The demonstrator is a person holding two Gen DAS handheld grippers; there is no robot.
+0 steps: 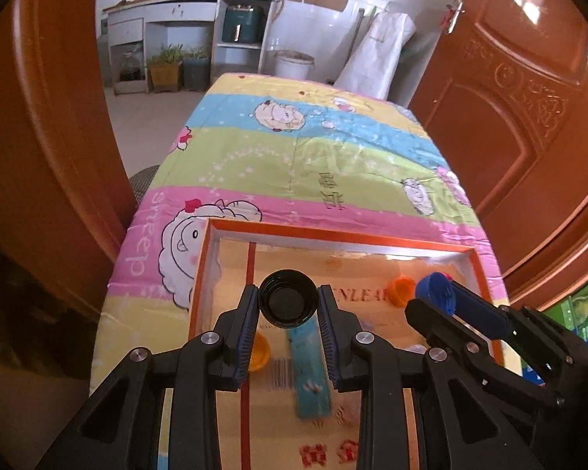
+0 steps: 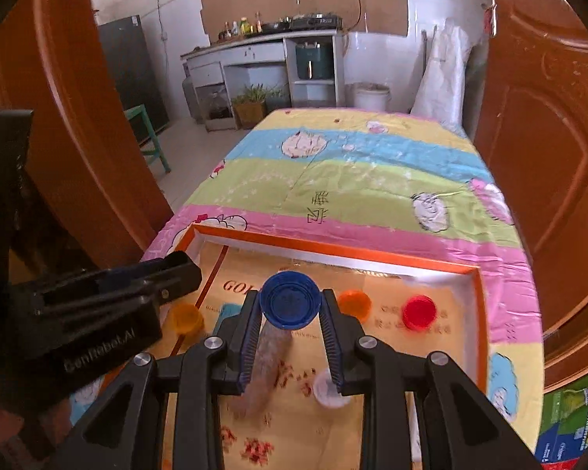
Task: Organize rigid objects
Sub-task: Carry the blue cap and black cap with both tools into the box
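Note:
My left gripper [image 1: 289,303] is shut on a black bottle cap [image 1: 289,304] and holds it above an orange-rimmed shallow box [image 1: 333,235]. My right gripper [image 2: 290,304] is shut on a blue bottle cap [image 2: 290,303] above the same box [image 2: 333,252]; it also shows in the left wrist view [image 1: 437,293]. In the box lie an orange cap [image 2: 354,303], a red cap [image 2: 419,311], a yellow-orange cap [image 2: 184,318], a white cap [image 2: 327,387], a blue strip [image 1: 309,372] and a greyish stick [image 2: 268,368].
The box sits on a table covered by a striped cartoon-sheep cloth [image 1: 313,156]. Brown wooden doors [image 1: 529,98] flank the table on both sides. A kitchen counter [image 2: 262,47], plant pots and a white bucket [image 2: 370,96] stand beyond the far end.

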